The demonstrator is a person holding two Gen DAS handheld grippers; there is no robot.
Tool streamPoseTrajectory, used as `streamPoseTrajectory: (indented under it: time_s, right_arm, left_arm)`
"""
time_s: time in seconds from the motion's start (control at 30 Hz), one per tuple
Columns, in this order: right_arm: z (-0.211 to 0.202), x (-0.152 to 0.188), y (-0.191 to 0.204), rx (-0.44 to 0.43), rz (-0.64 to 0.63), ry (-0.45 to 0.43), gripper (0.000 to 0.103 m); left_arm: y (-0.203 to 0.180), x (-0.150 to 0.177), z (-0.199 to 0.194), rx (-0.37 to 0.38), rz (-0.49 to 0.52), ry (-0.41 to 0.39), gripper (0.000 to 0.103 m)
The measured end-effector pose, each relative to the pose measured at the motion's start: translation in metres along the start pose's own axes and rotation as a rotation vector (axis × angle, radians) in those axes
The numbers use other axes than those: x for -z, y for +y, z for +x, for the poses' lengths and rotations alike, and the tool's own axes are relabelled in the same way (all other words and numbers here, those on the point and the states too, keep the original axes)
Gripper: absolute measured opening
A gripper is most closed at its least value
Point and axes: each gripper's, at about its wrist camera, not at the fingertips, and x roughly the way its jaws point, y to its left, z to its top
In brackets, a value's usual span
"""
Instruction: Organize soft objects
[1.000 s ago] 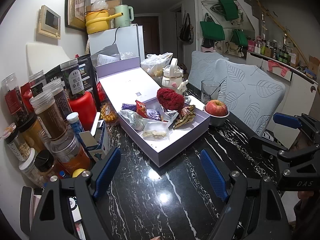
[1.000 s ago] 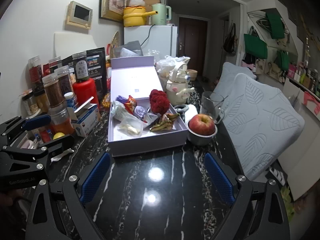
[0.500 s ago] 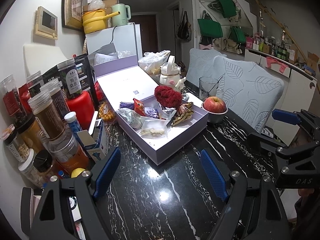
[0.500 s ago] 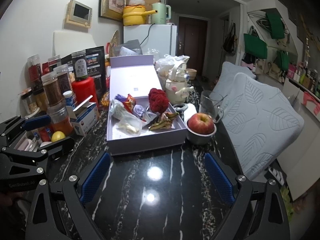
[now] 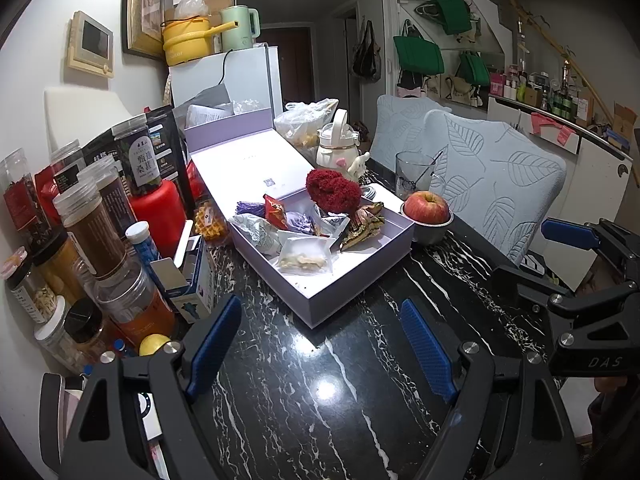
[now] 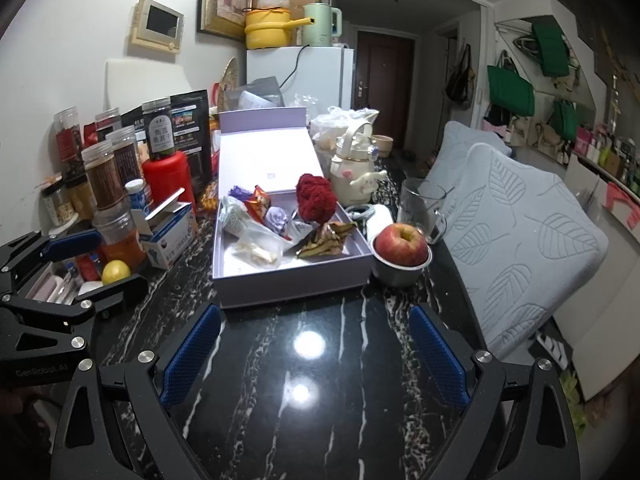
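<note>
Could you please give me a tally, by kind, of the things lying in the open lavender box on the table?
In the open lavender cardboard box:
Fluffy red soft object: 1
Clear plastic bag of pale snack pieces: 1
Red foil snack packet: 1
Crinkled lavender wrapper: 1
Brown-gold wrapper: 1
Pale printed pouch: 1
Dark purple bundle: 1
Total: 7 that I can tell apart.

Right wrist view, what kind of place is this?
Probably a small home kitchen-dining area: a white fridge with a yellow pot on top, a cluttered marble table, and food jars.
</note>
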Motion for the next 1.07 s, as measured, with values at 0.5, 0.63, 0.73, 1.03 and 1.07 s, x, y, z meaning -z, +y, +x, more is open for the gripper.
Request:
streamPoseTrajectory:
  time_s: [0.5, 0.63, 0.73, 1.03, 1.07]
  right_arm:
    - [0.001, 0.001, -0.001, -0.002, 0.002, 0.008, 0.096]
    - [-0.001, 0.003, -0.001, -0.004, 0.005, 0.012, 0.096]
    - [-0.002, 0.005, -0.001, -0.006, 0.009, 0.014, 0.096]
    - [-0.005, 0.008, 0.000, -0.008, 0.015, 0.030, 0.096]
    - [-0.004, 0.008, 0.000, -0.009, 0.016, 0.033, 0.096]
  left_arm:
    - [-0.003, 0.005, 0.001, 0.009, 0.003, 0.008, 0.082]
    - [-0.004, 0.006, 0.000, 0.012, 0.002, 0.011, 0.082]
    - [-0.004, 0.007, -0.001, 0.016, -0.003, 0.014, 0.083]
    - [0.000, 0.011, -0.002, 0.034, -0.029, 0.013, 0.082]
    - [0.001, 0.011, -0.002, 0.040, -0.029, 0.017, 0.082]
